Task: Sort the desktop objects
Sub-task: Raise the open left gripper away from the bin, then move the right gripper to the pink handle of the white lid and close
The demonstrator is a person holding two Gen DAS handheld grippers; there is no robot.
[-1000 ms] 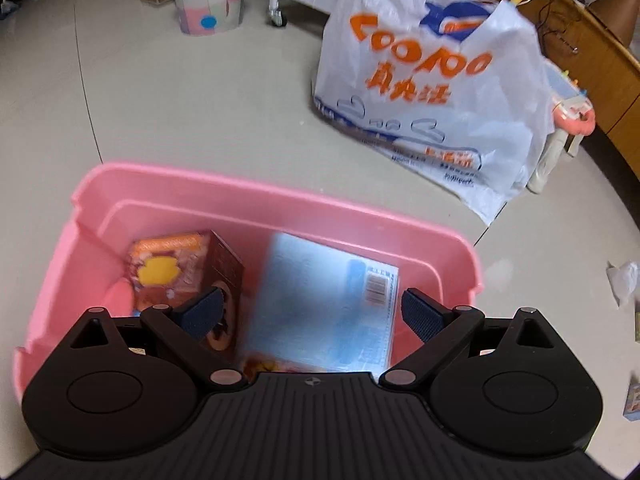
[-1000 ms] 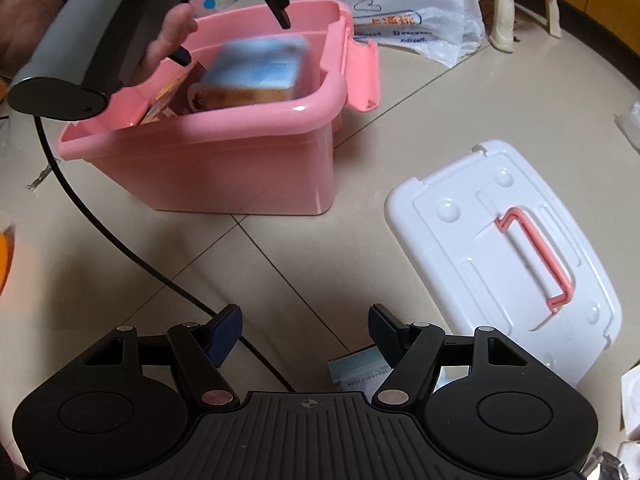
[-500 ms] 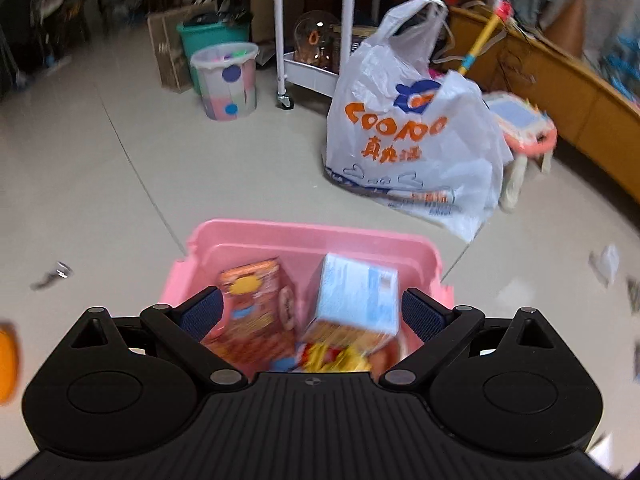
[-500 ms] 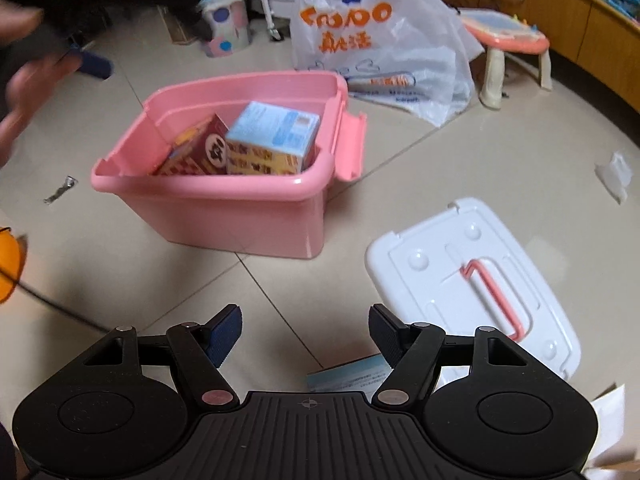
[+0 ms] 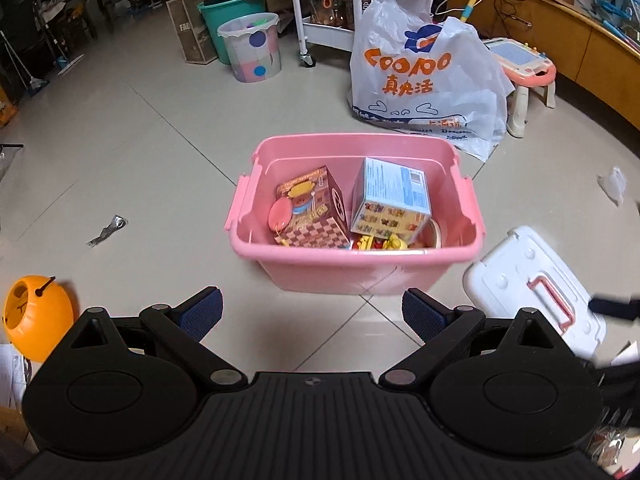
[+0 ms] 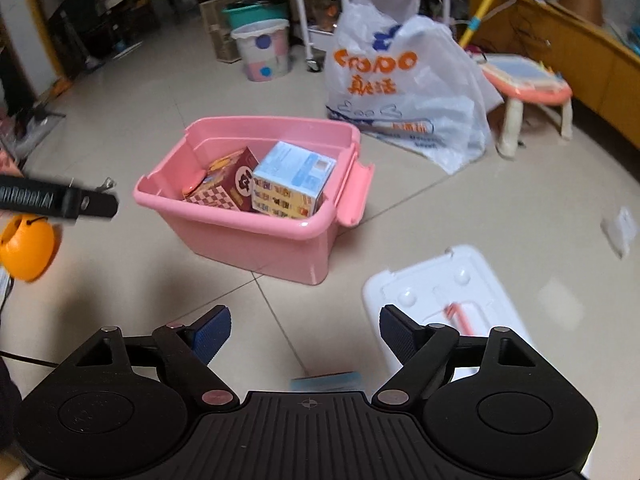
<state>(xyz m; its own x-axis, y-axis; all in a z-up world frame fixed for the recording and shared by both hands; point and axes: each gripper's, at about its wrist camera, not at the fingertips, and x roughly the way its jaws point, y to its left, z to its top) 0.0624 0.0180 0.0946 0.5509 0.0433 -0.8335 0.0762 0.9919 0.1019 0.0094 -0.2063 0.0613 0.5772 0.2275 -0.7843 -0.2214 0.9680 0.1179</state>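
One pink bin point(image 5: 356, 268) sits at the centre of the left wrist view on a pale tiled floor point(image 5: 140, 168). Inside it stand two boxes: a red checkered box point(image 5: 310, 210) on the left and a light blue box point(image 5: 390, 200) on the right, side by side and tilted. Small yellow and red toys point(image 5: 378, 243) lie under the blue box, and one pink oval tag point(image 5: 279, 216) rests against the red box.

One white lid point(image 5: 532, 292) with a pink handle lies flat on the floor at the lower right of the frame, just beside the bin. One orange round toy point(image 5: 36, 316) lies at the left edge.

The left gripper point(image 5: 311, 314) hovers low in the frame with its fingers spread wide and nothing between them. The right gripper point(image 6: 305, 334) is likewise wide apart and empty; one light blue packet point(image 6: 326, 382) lies on the floor just below the gap between its fingers.

In the upper part of the frame there is one white shopping bag point(image 5: 424, 80) with orange lettering, one small pink toy table point(image 5: 524, 68), one dotted bucket point(image 5: 252, 48), one green bucket point(image 5: 228, 20) behind it, and a wooden cabinet point(image 5: 576, 44) along the upper right.
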